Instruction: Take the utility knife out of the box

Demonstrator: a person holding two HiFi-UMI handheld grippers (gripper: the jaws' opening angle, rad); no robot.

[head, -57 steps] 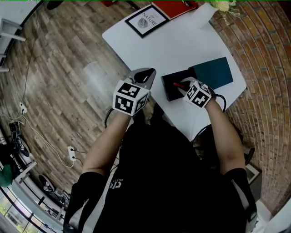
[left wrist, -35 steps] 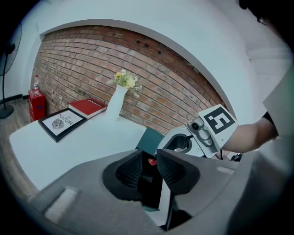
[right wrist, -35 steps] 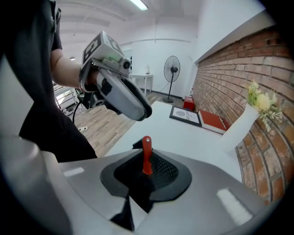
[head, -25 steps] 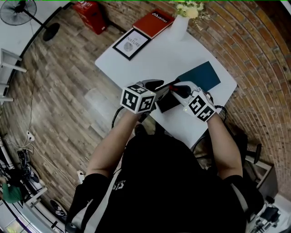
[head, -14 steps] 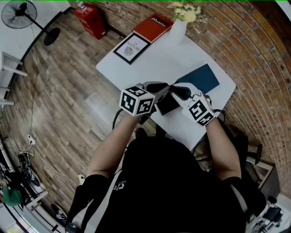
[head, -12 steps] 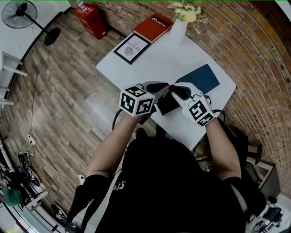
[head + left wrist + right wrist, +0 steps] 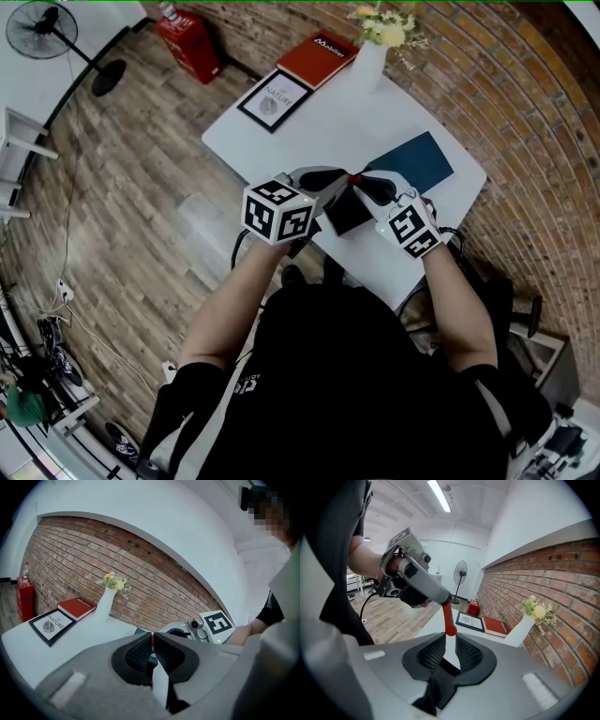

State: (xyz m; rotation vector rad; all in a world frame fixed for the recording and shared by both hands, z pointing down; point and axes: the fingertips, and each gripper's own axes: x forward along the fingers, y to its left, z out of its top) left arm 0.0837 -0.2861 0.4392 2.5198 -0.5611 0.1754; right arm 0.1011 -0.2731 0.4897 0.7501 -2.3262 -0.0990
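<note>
Over box [image 7: 343, 218], left gripper [image 7: 337, 177] opposite right gripper [image 7: 367, 184]

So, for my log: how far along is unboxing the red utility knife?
Done: red utility knife is out of the black box. In hand: left gripper just closed on one end; right gripper's jaws have been opening at the other. Left: likely setting it down.

The utility knife [image 7: 447, 616], earlier down in the box [image 7: 345, 214] under the right gripper [image 7: 450, 637], is now lifted clear and spans both grippers. The left gripper [image 7: 152, 639], earlier off the bench [image 7: 309, 122] edge with fingers wide, has come up to meet the right; its fingers have just closed on the knife's red end. The right gripper's fingers have just been opening, with the knife tip between them.
</note>
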